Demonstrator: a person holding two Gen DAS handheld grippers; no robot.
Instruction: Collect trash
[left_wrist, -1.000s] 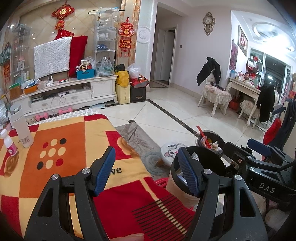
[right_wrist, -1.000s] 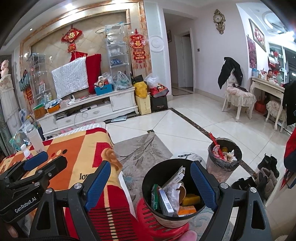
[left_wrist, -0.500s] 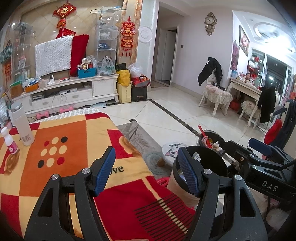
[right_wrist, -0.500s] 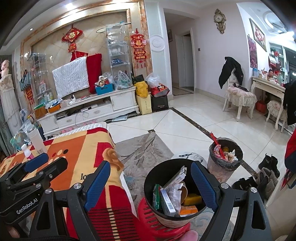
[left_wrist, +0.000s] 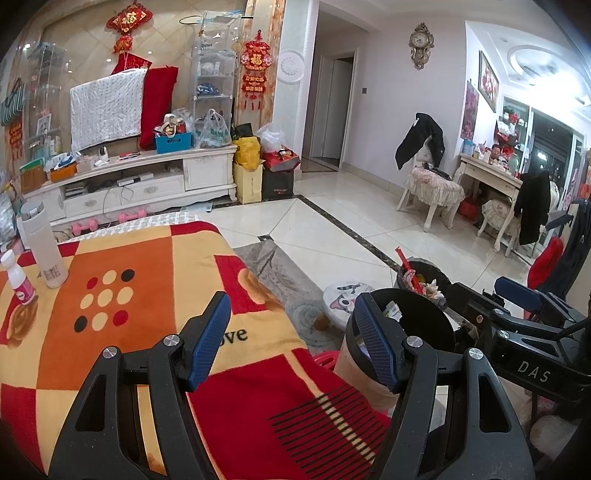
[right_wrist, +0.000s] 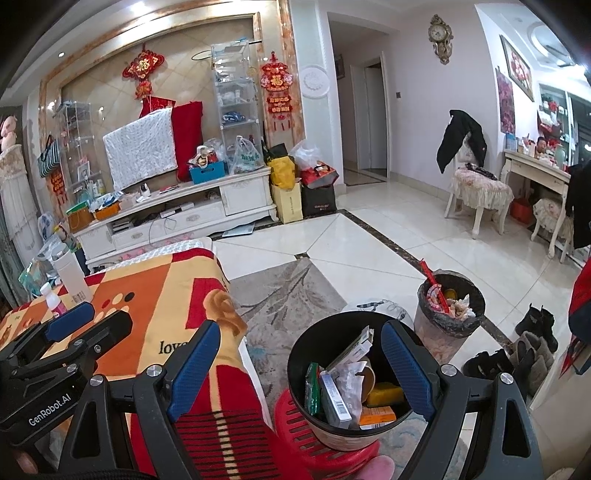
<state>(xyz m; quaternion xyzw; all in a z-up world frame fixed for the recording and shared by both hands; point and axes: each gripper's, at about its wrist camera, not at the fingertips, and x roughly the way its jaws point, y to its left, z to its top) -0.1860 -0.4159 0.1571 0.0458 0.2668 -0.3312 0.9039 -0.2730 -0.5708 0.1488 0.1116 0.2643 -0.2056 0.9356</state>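
A black-lined trash bin (right_wrist: 314, 343) stands on a red stool (right_wrist: 295, 417) beside the table and holds several boxes and wrappers (right_wrist: 343, 384). It also shows in the left wrist view (left_wrist: 424, 314). My right gripper (right_wrist: 299, 362) is open and empty, hovering above the bin. My left gripper (left_wrist: 291, 336) is open and empty over the blanket-covered table (left_wrist: 129, 295). A white bottle (left_wrist: 42, 247) and a small pink-labelled bottle (left_wrist: 18, 278) stand at the table's far left.
A second bin (right_wrist: 448, 310) full of rubbish stands on the tiled floor to the right. Shoes (right_wrist: 517, 350) lie near it. A grey rug (right_wrist: 280, 295) lies beyond the table. A TV cabinet (right_wrist: 177, 214) and chairs (right_wrist: 476, 188) line the walls.
Both grippers have shifted very slightly; both stay open and empty. The bin and its contents have not moved.
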